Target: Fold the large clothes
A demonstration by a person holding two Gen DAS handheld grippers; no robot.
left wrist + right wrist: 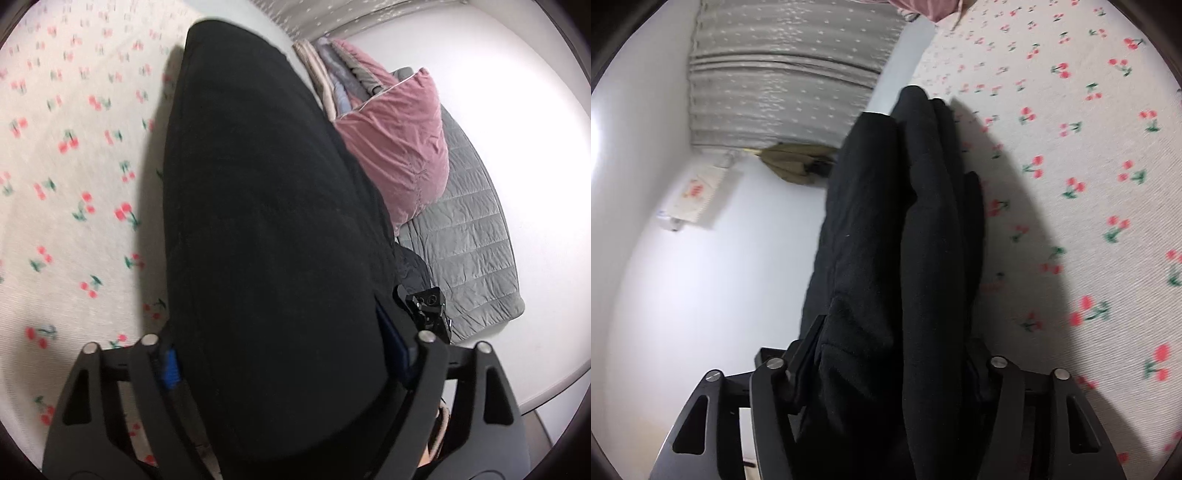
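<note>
L gripper [284,369], R gripper [886,373]: jaws part-open, clamping black garment [266,206].

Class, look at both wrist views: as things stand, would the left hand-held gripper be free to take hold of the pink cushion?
Probably not. The left hand-held gripper has its jaws filled by the bulky black garment, which also hangs between it and the pink cushion. It would need to set the garment down first.
</note>
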